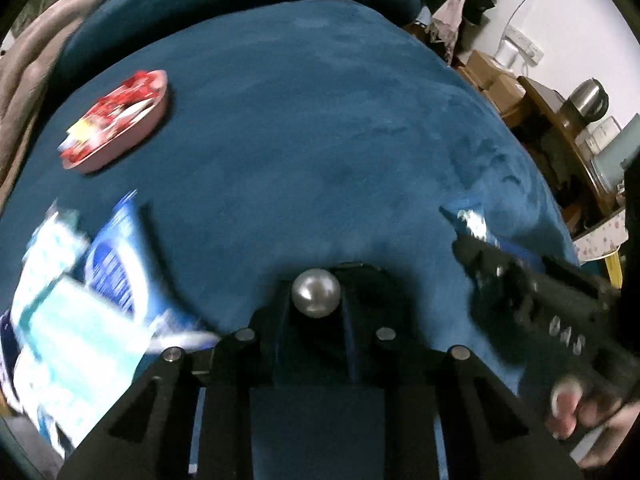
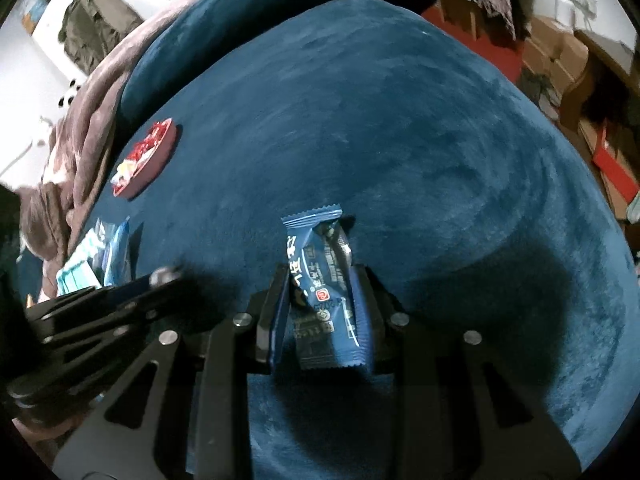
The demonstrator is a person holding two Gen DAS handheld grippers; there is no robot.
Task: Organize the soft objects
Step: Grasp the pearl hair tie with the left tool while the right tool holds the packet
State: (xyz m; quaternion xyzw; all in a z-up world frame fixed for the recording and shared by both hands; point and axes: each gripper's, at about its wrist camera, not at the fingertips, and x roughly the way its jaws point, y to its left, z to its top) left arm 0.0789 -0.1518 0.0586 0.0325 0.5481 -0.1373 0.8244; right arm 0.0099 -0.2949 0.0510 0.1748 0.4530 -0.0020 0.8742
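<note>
Item: blue snack packet (image 2: 320, 292). Location: upright between the fingers of your right gripper (image 2: 322, 312), clamped at its middle, above the blue velvet cushion (image 2: 400, 120).

Item: your left gripper (image 1: 316, 320). A silvery ball (image 1: 316, 293) sat between its fingers, which were drawn in narrow around it; whether they pressed it you could not tell.

Item: pink tray (image 1: 132, 136) of red-wrapped sweets, far left on the cushion.

Item: blue-and-white packets (image 1: 80, 300), blurred, near left, below the tray.

Item: a person's hand (image 1: 584, 416), gripping the right tool's handle.
</note>
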